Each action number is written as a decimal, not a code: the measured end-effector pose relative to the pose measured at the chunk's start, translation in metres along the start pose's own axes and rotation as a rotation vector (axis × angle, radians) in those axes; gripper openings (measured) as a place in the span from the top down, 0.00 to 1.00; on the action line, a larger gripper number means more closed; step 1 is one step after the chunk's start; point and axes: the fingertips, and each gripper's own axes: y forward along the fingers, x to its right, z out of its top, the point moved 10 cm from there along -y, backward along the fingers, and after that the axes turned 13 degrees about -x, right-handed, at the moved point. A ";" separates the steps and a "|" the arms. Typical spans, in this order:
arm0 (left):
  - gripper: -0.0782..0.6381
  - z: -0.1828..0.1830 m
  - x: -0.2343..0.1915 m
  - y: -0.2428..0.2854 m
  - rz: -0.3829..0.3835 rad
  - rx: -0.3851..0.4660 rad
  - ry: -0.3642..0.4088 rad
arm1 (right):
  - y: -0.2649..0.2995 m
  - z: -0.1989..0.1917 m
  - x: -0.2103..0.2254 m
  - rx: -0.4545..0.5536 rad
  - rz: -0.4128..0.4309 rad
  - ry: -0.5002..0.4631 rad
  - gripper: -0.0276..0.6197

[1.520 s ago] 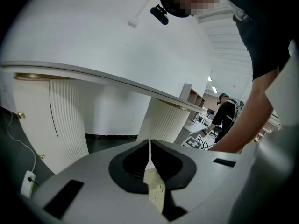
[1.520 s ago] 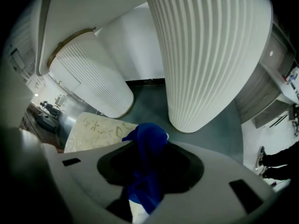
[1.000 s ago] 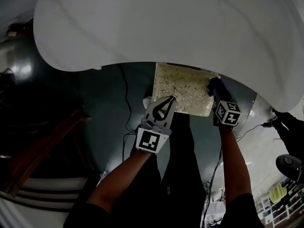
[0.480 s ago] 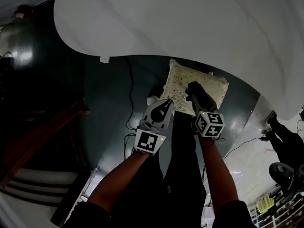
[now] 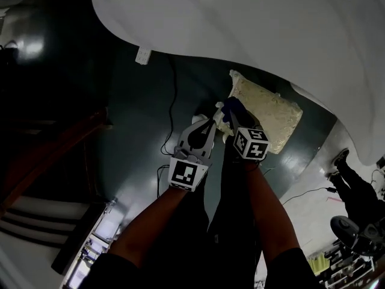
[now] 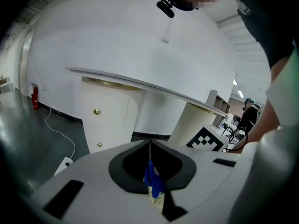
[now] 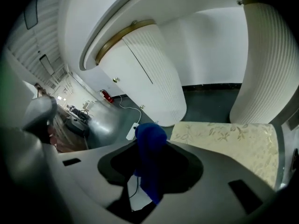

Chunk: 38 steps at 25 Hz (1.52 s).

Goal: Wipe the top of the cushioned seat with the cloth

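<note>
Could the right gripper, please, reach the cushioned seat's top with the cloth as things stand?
Probably yes: the right gripper, shut on the blue cloth, is already over the near edge of the cushioned seat, and nothing visible lies between them.

The dark, glossy floor point(image 5: 132, 131) carries the cream, patterned seat point(image 5: 271, 116), set just under the white bench's point(image 5: 271, 29) edge. Beside the seat a thin cable point(image 5: 174, 110) trails over the floor, and a small white plug block point(image 7: 132, 130) lies near the seat's corner.
</note>
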 end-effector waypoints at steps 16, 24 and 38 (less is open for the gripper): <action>0.86 -0.010 -0.021 -0.007 -0.082 -0.030 0.019 | 0.062 -0.024 0.036 -0.127 -0.099 0.063 0.71; 0.86 -0.012 -0.014 0.000 -0.092 -0.051 0.025 | 0.058 -0.024 0.044 -0.130 -0.121 0.041 0.71; 0.86 -0.003 0.032 0.023 -0.156 -0.038 0.044 | 0.029 -0.041 0.087 -0.131 -0.169 0.063 0.71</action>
